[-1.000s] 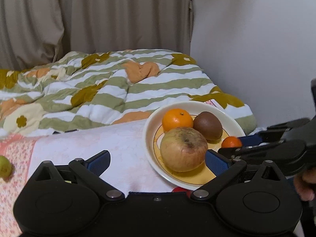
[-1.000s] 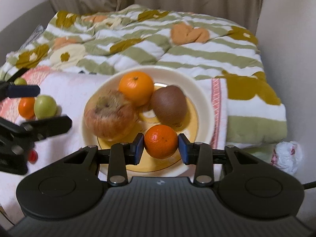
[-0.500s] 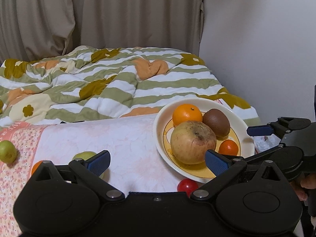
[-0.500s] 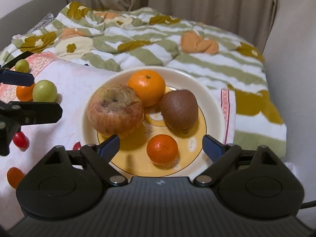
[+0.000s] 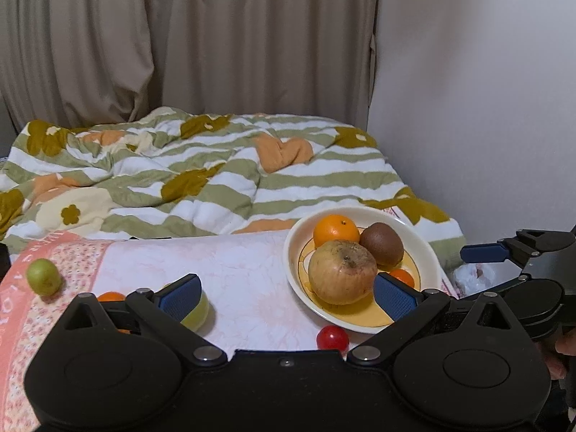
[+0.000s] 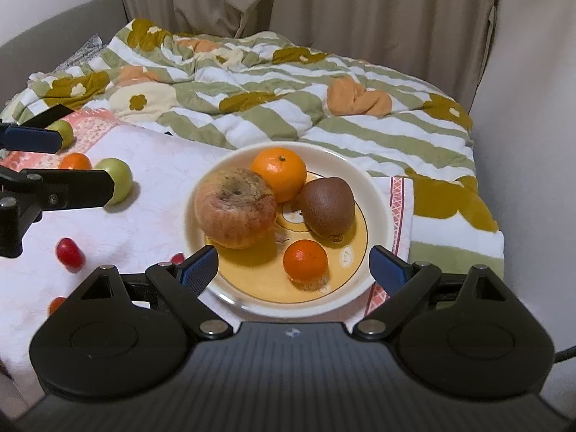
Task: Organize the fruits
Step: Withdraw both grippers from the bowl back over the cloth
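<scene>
Both the left tongs point(image 5: 286, 297) and right tongs point(image 6: 293, 264) gape wide and empty; the loose cherry tomato point(image 5: 332, 337) near the plate point(image 5: 428, 252) looks small, slick and squashable, best pinched gently across its middle.

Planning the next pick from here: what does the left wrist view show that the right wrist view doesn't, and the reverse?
Only the left wrist view: a person's fingers behind the open right gripper, and a crumpled white bag past the plate.

Only the right wrist view: the small mandarin unobstructed, and a second red fruit plus an orange-red one at the cloth's near edge.

Both: plate with apple, orange, kiwi; two green fruits and one orange fruit loose on the cloth.
</scene>
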`<state>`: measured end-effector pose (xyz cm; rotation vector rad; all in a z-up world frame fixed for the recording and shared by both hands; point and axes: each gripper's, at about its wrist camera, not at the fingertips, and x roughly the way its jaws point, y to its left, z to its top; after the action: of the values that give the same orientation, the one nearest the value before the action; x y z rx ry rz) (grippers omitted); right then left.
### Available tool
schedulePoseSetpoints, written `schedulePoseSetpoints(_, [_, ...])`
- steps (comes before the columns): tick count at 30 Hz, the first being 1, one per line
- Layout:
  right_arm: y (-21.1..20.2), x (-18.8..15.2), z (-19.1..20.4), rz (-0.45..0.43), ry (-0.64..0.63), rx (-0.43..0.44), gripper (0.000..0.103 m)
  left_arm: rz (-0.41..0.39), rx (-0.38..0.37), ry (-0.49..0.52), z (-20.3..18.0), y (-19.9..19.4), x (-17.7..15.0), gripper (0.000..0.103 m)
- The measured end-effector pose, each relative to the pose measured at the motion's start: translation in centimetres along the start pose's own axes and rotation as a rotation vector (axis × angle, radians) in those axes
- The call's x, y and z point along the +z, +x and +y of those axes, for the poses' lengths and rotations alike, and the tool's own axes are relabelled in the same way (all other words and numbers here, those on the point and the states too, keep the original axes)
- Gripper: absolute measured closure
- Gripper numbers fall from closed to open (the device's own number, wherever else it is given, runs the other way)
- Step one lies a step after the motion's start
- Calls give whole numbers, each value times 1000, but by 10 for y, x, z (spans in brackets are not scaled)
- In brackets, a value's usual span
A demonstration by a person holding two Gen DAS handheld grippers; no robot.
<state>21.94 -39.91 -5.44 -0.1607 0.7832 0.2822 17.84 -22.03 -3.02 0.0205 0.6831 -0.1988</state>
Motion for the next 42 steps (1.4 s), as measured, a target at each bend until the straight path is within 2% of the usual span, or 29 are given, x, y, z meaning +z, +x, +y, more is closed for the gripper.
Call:
schedulePoseSetpoints(6, [-34, -3, 11, -31, 7, 16, 0, -35, 23, -34, 6, -37, -7, 0])
schedulePoseSetpoints(12, [-67, 4, 22, -74, 43, 37, 0, -57, 98, -29, 22, -72, -13, 0])
schedulePoseSetpoints(17, [-89, 11, 44, -97, 66, 16, 0, -71, 169, -32, 53, -95, -14, 0])
schedulePoseSetpoints(22, [-101, 14, 72, -96, 94, 11, 0, -95, 196, -42, 99, -112, -14, 0])
schedulePoseSetpoints(32, [-94, 19, 157, -80, 211, -61, 0, -81, 126, -10, 193, -112, -14, 0])
schedulePoseSetpoints(42, [-48, 19, 242, -21, 317, -161, 0, -18, 27, 53, 268, -69, -15, 0])
